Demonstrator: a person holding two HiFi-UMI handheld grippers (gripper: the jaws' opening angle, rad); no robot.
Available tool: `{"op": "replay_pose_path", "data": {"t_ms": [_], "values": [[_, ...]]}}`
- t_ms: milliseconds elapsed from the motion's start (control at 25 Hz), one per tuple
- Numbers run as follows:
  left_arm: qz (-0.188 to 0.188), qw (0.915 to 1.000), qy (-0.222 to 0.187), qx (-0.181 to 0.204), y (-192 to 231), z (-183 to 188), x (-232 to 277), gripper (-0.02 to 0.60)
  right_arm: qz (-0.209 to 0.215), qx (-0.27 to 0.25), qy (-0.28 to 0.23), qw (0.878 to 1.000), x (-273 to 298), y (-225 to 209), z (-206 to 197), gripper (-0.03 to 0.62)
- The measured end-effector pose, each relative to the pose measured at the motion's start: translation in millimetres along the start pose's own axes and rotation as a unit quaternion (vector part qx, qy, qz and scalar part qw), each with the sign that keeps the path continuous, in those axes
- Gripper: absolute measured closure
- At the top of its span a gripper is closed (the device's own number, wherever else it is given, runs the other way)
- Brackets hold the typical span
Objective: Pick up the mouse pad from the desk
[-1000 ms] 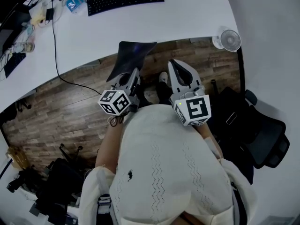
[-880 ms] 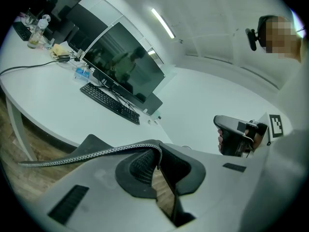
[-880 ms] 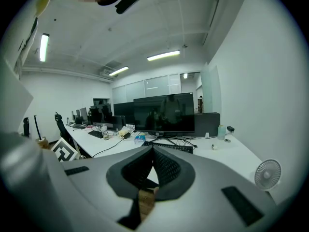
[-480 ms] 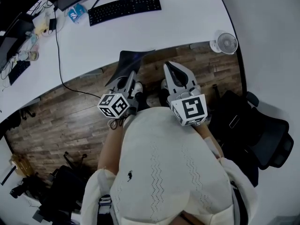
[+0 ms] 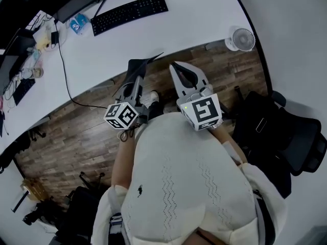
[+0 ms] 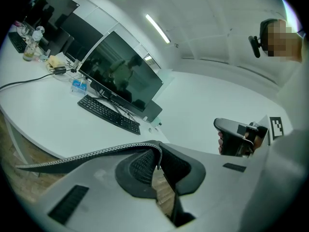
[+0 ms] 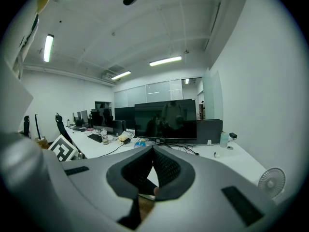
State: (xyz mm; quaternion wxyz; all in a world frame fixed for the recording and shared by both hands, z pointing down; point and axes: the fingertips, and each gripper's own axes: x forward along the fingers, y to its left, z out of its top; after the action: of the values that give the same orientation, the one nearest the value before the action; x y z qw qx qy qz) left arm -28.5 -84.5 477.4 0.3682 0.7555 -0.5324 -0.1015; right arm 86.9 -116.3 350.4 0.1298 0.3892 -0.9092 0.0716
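Observation:
The black mouse pad (image 5: pixel 138 66) hangs off the desk, above the wooden floor, seen nearly edge-on. My left gripper (image 5: pixel 136 83) is shut on its near end. In the left gripper view the pad's stitched edge (image 6: pixel 96 153) runs left from the closed left gripper (image 6: pixel 158 154). My right gripper (image 5: pixel 174 66) is beside it to the right, shut with nothing between its fingers; the right gripper (image 7: pixel 153 154) shows its pads touching. A hand holds the right gripper (image 6: pixel 238 137) at the right of the left gripper view.
The white curved desk (image 5: pixel 173 22) carries a black keyboard (image 5: pixel 130 7), cables and small items at the left. A small white fan (image 5: pixel 241 39) stands by the desk's right end. A black office chair (image 5: pixel 291 142) is to my right. Monitors (image 7: pixel 166 120) stand on the desk.
Both grippers and the pad have drawn back from the desk edge. The pad has turned more edge-on and looks narrower. The left gripper stays shut on it.

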Motion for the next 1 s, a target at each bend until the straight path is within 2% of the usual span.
{"op": "replay_pose_path", "data": {"t_ms": [520,1000], "values": [[-0.001,0.9999,-0.009,0.015,0,20,4,0.558,0.007,-0.004,-0.015,1.000,11,5,13,0.592],[0.001,0.9990,-0.041,0.016,0,45,2,0.558,0.016,-0.013,-0.020,1.000,18,7,19,0.592]]}}
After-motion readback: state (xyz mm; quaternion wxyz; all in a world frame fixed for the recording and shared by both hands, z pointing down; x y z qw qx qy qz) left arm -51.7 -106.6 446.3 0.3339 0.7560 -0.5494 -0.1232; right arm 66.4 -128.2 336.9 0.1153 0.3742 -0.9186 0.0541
